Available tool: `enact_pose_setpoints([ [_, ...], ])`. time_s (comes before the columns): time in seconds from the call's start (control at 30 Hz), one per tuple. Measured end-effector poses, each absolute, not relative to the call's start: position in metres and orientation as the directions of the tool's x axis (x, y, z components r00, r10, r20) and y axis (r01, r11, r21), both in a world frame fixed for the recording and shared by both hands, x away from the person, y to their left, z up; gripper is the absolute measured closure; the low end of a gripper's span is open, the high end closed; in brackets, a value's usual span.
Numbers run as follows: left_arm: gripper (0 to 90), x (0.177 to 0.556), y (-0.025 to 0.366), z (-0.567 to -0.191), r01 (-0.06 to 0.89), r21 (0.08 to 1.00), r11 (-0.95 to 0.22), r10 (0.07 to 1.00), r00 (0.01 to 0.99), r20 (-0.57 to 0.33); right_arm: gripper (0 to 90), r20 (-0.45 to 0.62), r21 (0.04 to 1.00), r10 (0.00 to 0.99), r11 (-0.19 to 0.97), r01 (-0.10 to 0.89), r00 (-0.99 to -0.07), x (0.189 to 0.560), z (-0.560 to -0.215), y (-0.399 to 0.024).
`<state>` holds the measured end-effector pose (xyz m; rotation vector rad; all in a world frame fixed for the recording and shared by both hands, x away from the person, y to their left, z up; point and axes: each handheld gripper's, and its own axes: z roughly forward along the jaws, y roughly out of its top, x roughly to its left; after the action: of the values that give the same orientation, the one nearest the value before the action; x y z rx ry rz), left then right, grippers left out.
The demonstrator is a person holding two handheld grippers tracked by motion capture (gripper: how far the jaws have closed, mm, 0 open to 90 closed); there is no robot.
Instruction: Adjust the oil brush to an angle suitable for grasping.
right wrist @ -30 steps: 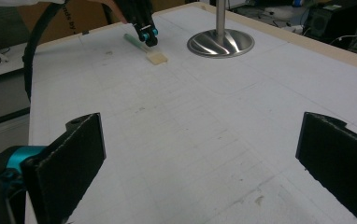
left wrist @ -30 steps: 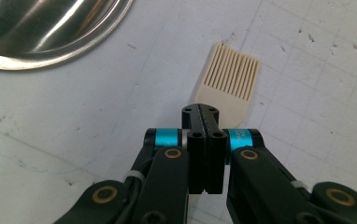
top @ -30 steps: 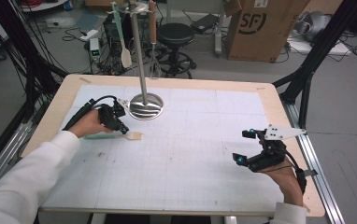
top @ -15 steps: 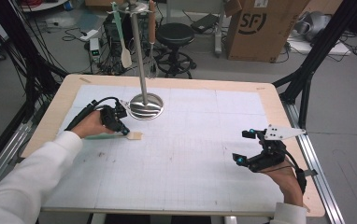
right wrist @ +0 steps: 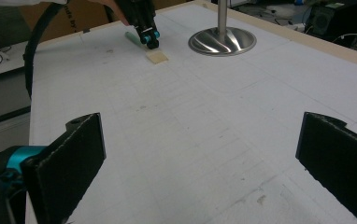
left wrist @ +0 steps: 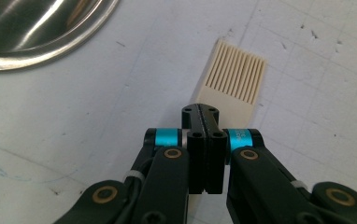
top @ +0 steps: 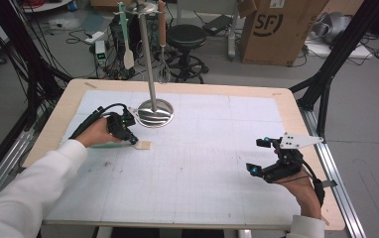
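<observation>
left gripper point(left wrist: 203, 116): jaws closed on the cream slotted spatula point(left wrist: 230, 79) lying flat on the table point(top: 202, 168), at 7 o'clock from the steel stand base point(top: 153, 113) | right gripper point(right wrist: 200, 154): jaws wide apart, holding nothing

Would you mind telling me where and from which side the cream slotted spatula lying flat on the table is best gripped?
Grip the narrow neck just behind the slotted head of the spatula, from above, jaws either side. It lies flat, and the head is too wide. The left gripper is shut there.
</observation>
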<state>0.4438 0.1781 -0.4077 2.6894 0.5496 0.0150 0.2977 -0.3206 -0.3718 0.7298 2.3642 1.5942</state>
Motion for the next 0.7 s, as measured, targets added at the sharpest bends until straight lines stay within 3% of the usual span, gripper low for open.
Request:
enact_pose_setpoints([
  [0.5, 89.8, 0.427, 0.162, -0.406, 0.327, 0.353, -0.877, 0.325, 0.943, -0.067, 0.2, 0.106, 0.910, 0.493, 0.302, 0.284, -0.863, 0.297, -0.370, -0.318],
  [0.7, 89.8, 0.418, 0.162, -0.407, 0.329, 0.382, -0.864, 0.325, 0.943, -0.076, 0.2, 0.101, 0.913, 0.486, 0.302, 0.276, -0.868, 0.296, -0.369, -0.316],
])
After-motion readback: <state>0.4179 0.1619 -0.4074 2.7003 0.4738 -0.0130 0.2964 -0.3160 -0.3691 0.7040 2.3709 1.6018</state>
